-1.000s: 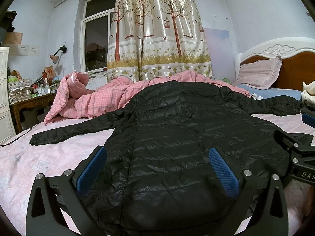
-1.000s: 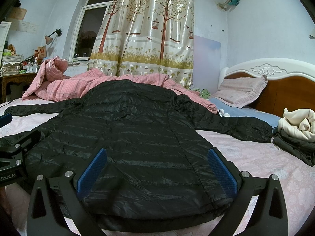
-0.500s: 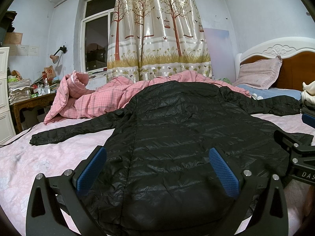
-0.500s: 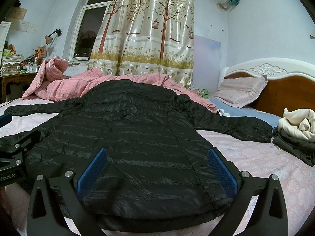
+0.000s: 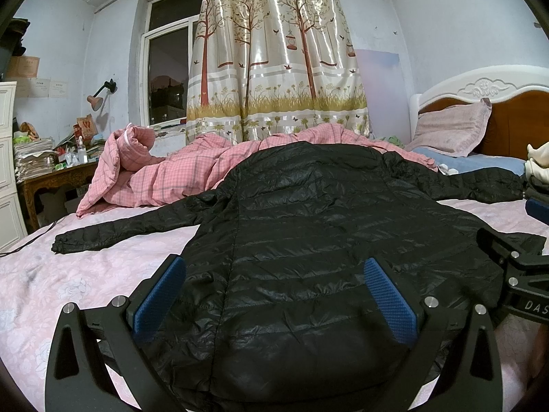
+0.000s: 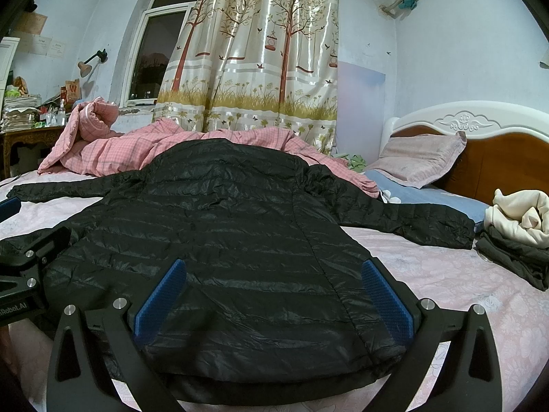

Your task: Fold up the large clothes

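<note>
**Pink bed, black jacket spread flat**

On the pink bedsheet [image 5: 68, 285], both tongs gape over the hem of the black puffer jacket [image 5: 308, 240]: left gripper [image 5: 274, 295], right gripper [image 6: 272, 295], apparently not touching it. Beyond lie a pink quilt [image 5: 171, 178], a pillow [image 6: 418, 158], and folded clothes [image 6: 518, 237] beside the right sleeve.

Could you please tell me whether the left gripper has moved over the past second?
No. The left gripper frames the black jacket at the same spot, and the window sits unchanged in its view.
</note>
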### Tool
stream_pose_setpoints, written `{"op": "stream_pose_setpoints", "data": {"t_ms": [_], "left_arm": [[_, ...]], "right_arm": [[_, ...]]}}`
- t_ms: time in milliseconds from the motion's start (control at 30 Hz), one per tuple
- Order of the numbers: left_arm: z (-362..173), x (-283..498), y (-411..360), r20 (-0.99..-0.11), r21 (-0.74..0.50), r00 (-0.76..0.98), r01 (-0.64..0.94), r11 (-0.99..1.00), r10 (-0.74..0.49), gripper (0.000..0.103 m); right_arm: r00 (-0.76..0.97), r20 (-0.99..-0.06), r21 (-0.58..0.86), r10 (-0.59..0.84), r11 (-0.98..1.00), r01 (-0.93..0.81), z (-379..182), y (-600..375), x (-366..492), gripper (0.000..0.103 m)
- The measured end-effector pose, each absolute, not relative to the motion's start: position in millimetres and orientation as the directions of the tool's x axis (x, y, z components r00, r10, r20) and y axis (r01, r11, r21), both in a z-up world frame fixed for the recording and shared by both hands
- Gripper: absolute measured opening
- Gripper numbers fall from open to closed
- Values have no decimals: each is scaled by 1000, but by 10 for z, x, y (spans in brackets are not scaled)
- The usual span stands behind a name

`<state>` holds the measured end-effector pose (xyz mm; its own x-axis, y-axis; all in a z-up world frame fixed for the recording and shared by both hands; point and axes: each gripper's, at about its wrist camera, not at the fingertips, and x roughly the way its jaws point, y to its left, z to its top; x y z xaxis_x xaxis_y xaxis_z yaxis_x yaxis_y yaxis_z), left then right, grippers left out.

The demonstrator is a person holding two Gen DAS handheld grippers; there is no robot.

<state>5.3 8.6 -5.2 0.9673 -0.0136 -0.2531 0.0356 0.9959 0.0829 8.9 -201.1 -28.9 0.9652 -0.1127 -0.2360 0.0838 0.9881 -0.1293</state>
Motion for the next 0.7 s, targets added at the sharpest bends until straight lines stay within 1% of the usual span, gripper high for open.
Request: {"op": "stream_pose_setpoints", "data": {"t_ms": [67, 167, 267, 333, 400, 467, 533, 700], "left_arm": [[-43, 20, 101, -257, 70, 966, 63, 996, -43, 103], [13, -126, 166, -213, 39, 976, 62, 997, -53, 103], [85, -187, 212, -236, 40, 970, 72, 997, -61, 103], [138, -227, 262, -249, 44, 967, 69, 997, -56, 103], [212, -310, 334, -232, 51, 971, 68, 996, -55, 103], [300, -401, 441, -197, 65, 980, 32, 997, -18, 103], [374, -480, 565, -169, 64, 985, -5, 998, 16, 103], [354, -451, 883, -197, 29, 979, -57, 998, 61, 103]], "right_arm": [[963, -245, -131, -113, 988, 82, -305, -2013, 78, 103], [967, -235, -120, -96, 990, 69, -326, -2118, -69, 103], [970, -235, -100, -64, 994, 41, -249, -2282, -207, 103], [973, -217, -122, -83, 991, 58, -179, -2382, -281, 103], [975, -190, -152, -116, 984, 88, -104, -2475, -352, 103], [971, -194, -154, -139, 982, 110, -52, -2637, -396, 103], [966, -210, -122, -149, 985, 126, -6, -2820, -416, 103], [944, -261, -26, -201, 979, 201, -34, -3350, -461, 103]]}}
